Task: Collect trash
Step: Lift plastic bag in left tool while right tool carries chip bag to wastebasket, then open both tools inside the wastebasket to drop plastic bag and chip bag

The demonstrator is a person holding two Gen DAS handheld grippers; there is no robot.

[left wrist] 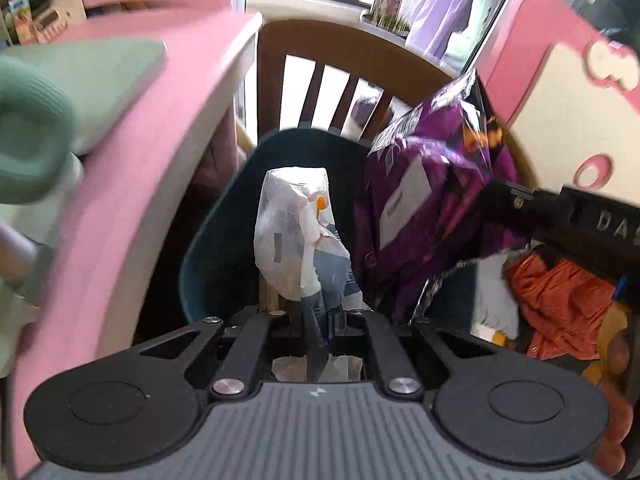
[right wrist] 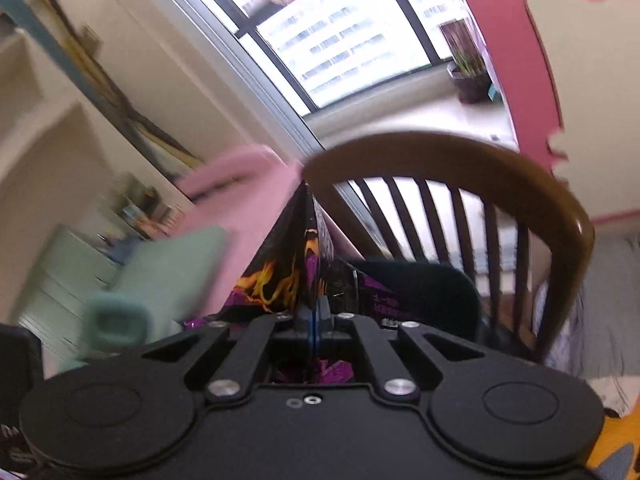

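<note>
In the left wrist view my left gripper (left wrist: 318,320) is shut on a crumpled white plastic wrapper (left wrist: 294,224) with blue and orange print, which stands up from the jaws. Behind it sits a dark teal bin (left wrist: 218,240) on a wooden chair (left wrist: 340,36). My right gripper (left wrist: 500,200) reaches in from the right, shut on a purple snack bag (left wrist: 424,184) that hangs beside the wrapper. In the right wrist view my right gripper (right wrist: 314,316) pinches the same purple snack bag (right wrist: 288,264), edge-on, with flame print; the dark bin (right wrist: 432,288) lies just beyond it.
A pink desk edge (left wrist: 132,184) with a mint green pad (left wrist: 100,76) runs along the left. The wooden chair back (right wrist: 460,160) rises ahead before a bright window (right wrist: 340,40). An orange cloth (left wrist: 560,300) lies lower right, by a pink cabinet (left wrist: 568,80).
</note>
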